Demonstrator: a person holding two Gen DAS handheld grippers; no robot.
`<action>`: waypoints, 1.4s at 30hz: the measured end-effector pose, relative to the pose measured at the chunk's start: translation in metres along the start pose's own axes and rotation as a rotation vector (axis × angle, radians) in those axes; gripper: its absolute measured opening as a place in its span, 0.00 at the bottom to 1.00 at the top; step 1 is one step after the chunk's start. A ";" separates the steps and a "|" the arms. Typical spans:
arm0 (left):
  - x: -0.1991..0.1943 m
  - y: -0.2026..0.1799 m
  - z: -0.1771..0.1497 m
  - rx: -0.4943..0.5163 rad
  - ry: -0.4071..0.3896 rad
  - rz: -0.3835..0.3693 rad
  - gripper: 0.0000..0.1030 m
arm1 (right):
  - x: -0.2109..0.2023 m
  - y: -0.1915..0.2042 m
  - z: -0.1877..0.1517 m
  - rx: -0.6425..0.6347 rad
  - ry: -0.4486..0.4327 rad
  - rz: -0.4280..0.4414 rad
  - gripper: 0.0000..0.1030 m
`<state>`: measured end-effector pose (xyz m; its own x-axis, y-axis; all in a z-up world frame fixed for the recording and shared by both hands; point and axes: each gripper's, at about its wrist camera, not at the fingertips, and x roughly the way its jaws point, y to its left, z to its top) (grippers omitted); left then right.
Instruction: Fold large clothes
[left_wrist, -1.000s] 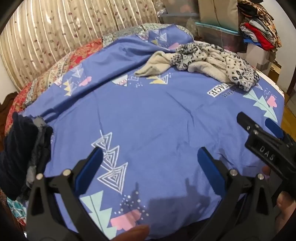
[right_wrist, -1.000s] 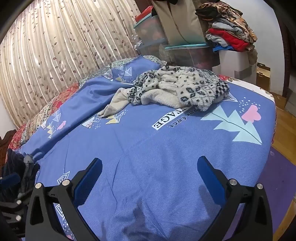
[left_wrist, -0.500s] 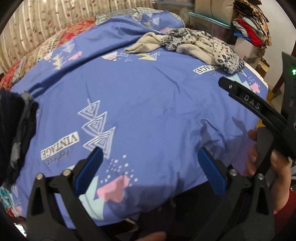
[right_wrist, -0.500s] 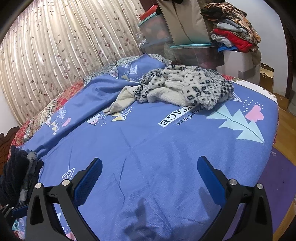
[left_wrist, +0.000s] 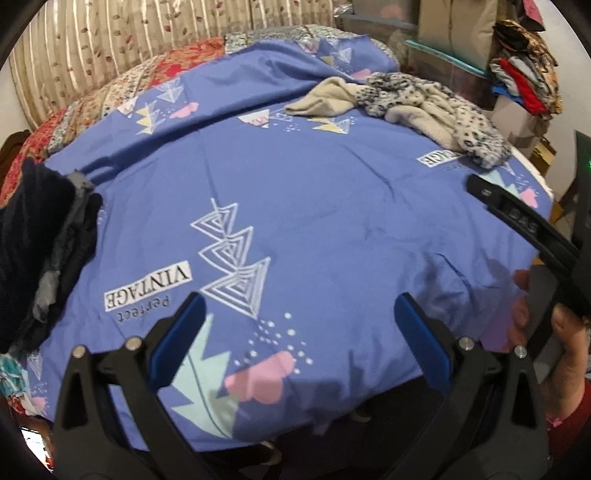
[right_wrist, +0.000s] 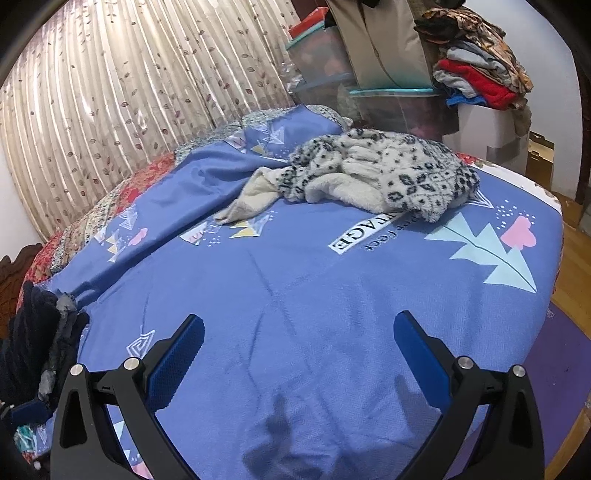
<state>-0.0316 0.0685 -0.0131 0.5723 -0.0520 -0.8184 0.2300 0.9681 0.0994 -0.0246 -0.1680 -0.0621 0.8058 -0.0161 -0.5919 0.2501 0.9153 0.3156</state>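
Bed, covered by a blue printed sheet (right_wrist: 295, 295) lettered "VINTAGE"; 2 handheld grippers above its near edge. Left gripper (left_wrist: 299, 325): jaws apart, holding nothing, over the near part of the sheet by the triangle print. Right gripper (right_wrist: 299, 343): jaws apart, holding nothing, over bare sheet; its black body also shows at the right edge of the left wrist view, held in a hand (left_wrist: 561, 350). Task item: 1 fleece garment, cream with black spotted pattern (right_wrist: 376, 173), lying crumpled at the far right of the bed, well apart from both grippers, untouched. Also present: dark bundle of clothes (left_wrist: 40, 254) at the left edge; curtain (right_wrist: 129, 92) behind; storage boxes and a stack of folded clothes (right_wrist: 480, 74) far right. Step in hand, judged: approach, before any grasp. Next move calls for reaching both grippers far and right to the garment, taking 2 edge points and spreading it flat on the open sheet.
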 end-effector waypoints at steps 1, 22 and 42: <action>0.003 0.002 0.002 -0.002 0.001 0.012 0.96 | 0.002 -0.004 0.002 0.005 0.002 -0.006 1.11; 0.090 0.024 0.032 -0.015 0.133 0.053 0.96 | 0.151 -0.095 0.149 -0.209 0.008 -0.397 1.07; 0.014 0.089 0.044 -0.168 -0.070 -0.147 0.95 | -0.045 0.074 -0.008 -0.417 0.357 0.944 0.35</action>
<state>0.0319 0.1431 0.0090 0.5966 -0.2063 -0.7756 0.1840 0.9758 -0.1179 -0.0463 -0.0962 -0.0182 0.3585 0.8203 -0.4456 -0.6429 0.5631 0.5193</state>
